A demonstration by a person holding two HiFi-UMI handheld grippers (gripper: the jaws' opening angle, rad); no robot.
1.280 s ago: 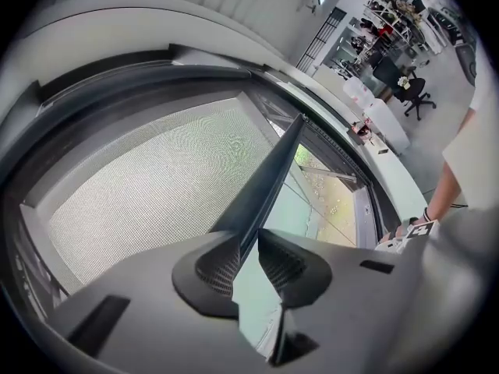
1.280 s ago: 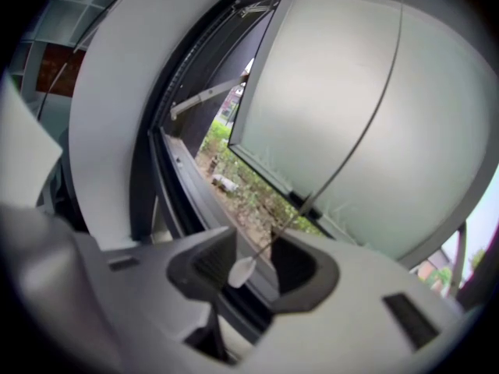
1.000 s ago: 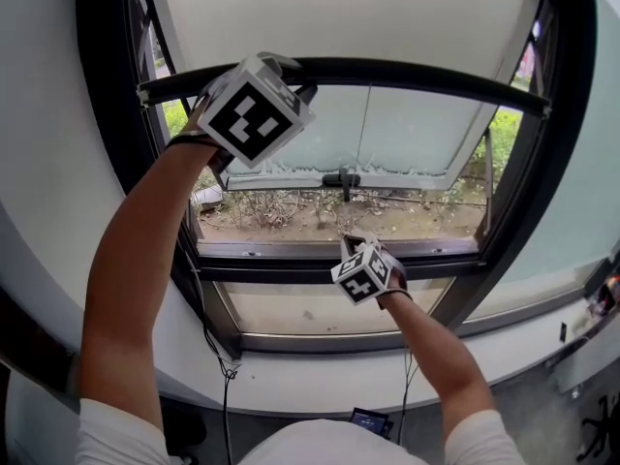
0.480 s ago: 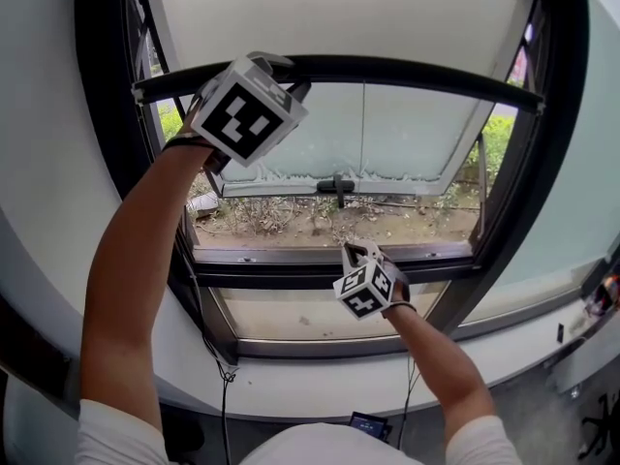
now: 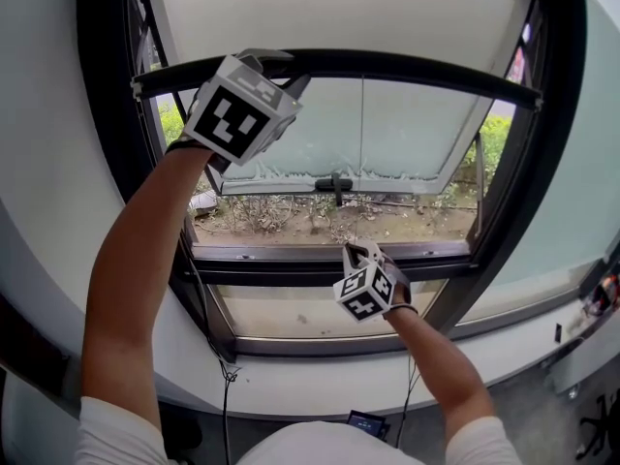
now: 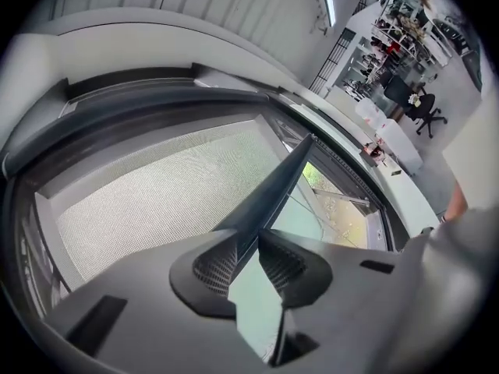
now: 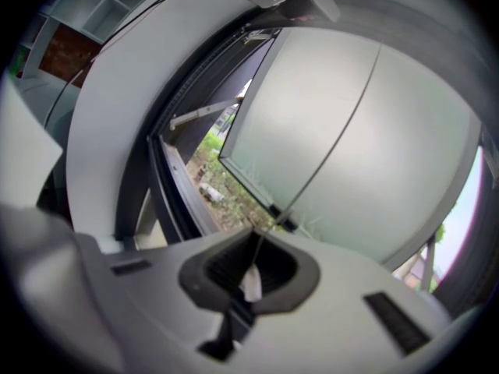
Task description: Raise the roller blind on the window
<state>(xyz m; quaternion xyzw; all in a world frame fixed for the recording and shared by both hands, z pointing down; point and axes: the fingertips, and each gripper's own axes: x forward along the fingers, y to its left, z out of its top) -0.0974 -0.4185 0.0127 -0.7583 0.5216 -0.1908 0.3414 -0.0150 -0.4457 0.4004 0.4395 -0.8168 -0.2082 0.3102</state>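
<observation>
Roller blind (image 5: 339,13) only covers the top part of the window (image 5: 291,271), with its dark bottom bar (image 5: 417,71) running across the glass. Left gripper (image 6: 248,244) is clamped on that bar near its left end. Right gripper (image 7: 253,249), lower down, is pinched tight on the thin pull cord (image 7: 327,150).

Office/lab rm: swivel chair (image 6: 427,109), cluttered shelves (image 6: 394,26), ceiling light (image 6: 329,3).
</observation>
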